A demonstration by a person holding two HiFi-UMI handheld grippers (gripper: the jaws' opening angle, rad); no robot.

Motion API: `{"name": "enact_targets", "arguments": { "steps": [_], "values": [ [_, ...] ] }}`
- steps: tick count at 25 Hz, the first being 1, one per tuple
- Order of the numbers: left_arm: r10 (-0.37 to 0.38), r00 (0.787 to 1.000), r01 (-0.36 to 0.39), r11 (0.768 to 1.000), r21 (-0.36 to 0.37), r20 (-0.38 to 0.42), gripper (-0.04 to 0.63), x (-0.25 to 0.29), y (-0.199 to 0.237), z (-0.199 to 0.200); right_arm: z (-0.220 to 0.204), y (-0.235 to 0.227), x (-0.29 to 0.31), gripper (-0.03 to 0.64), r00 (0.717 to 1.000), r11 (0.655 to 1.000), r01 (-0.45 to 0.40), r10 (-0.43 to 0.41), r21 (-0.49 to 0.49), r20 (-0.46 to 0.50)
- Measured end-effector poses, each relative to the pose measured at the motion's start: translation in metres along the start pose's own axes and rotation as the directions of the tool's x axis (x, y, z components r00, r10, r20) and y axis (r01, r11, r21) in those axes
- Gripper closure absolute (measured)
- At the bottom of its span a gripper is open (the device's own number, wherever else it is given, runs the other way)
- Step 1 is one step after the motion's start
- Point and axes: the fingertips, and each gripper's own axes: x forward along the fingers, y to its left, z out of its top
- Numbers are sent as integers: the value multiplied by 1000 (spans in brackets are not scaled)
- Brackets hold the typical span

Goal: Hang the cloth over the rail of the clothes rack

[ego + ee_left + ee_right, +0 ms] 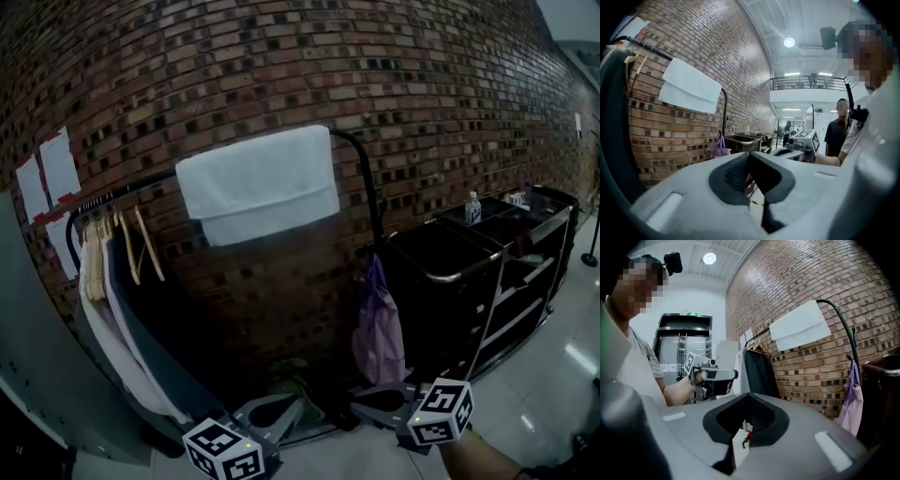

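A white cloth (258, 183) hangs folded over the black rail (131, 190) of the clothes rack, near its right bend; it also shows as the cloth (689, 86) and the cloth (799, 326) in the gripper views. Both grippers are low, well below and in front of it, touching nothing. My left gripper (281, 410) is shut and empty, its jaws pointing right. My right gripper (361, 405) is shut and empty too, pointing left toward the other. Each gripper view shows closed tips: left gripper (750, 155), right gripper (747, 398).
Wooden hangers (136, 246) and garments (122, 328) fill the rail's left part. A purple bag (380, 328) hangs at the rack's right post. A black cart (478, 272) with a bottle (472, 208) stands to the right. A brick wall (281, 56) is behind. A person (838, 133) stands far off.
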Motion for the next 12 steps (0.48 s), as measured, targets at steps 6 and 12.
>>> {"name": "enact_targets", "arguments": {
  "steps": [6, 12],
  "values": [
    [-54, 998, 54, 999, -2, -35, 594, -47, -44, -18, 3, 72, -15, 615, 1000, 1000, 16, -16, -4, 23],
    [-95, 995, 94, 995, -24, -37, 594, -133, -97, -60, -28, 178, -16, 615, 999, 999, 44, -44, 18, 11]
  ]
}}
